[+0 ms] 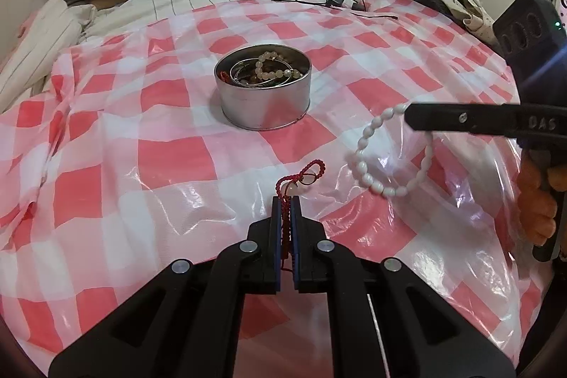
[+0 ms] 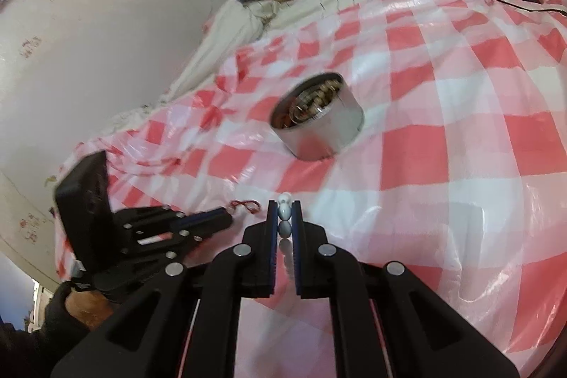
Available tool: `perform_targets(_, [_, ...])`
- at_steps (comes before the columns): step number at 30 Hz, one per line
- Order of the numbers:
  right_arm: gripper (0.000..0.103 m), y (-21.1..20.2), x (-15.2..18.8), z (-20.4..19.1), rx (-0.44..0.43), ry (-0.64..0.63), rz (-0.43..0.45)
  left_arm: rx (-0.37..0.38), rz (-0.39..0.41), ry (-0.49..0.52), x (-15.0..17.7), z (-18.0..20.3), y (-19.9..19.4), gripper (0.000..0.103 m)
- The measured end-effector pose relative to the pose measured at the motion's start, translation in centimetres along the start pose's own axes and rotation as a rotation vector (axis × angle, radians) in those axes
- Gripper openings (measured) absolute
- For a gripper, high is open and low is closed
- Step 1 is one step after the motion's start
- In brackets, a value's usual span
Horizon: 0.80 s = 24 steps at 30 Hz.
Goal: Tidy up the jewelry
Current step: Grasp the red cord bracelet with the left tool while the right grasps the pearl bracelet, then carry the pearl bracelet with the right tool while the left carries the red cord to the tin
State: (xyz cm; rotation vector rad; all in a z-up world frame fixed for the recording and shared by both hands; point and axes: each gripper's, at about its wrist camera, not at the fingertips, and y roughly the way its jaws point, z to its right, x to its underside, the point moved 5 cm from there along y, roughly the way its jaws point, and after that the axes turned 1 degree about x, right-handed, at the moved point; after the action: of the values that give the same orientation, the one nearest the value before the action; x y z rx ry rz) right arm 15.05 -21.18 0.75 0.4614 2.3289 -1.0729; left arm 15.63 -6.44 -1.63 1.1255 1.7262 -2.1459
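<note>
1. Left wrist view: my left gripper point(image 1: 287, 201) is pinched on the red cord bracelet point(image 1: 303, 174), near centre; the round tin point(image 1: 264, 94) of jewelry sits beyond on the checked cloth point(image 1: 170, 158)

2. Right wrist view: my right gripper point(image 2: 284, 206) is clamped on the white bead bracelet point(image 2: 284, 211); the tin point(image 2: 319, 119) lies farther off, the left gripper point(image 2: 226, 216) at near left
</note>
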Motion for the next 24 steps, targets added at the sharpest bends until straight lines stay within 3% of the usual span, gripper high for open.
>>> perform_targets(9, [0.008,-1.5,-1.0,-0.5,-0.06,0.009,0.087,-0.035,0.031,0.014,-0.6,-0.3,-0.9,0.004])
perform_targets(24, [0.008,-1.1,-2.5,-0.7,-0.162,0.057,0.125,-0.022,0.058,-0.008,-1.6,-0.9,-1.8,0.004])
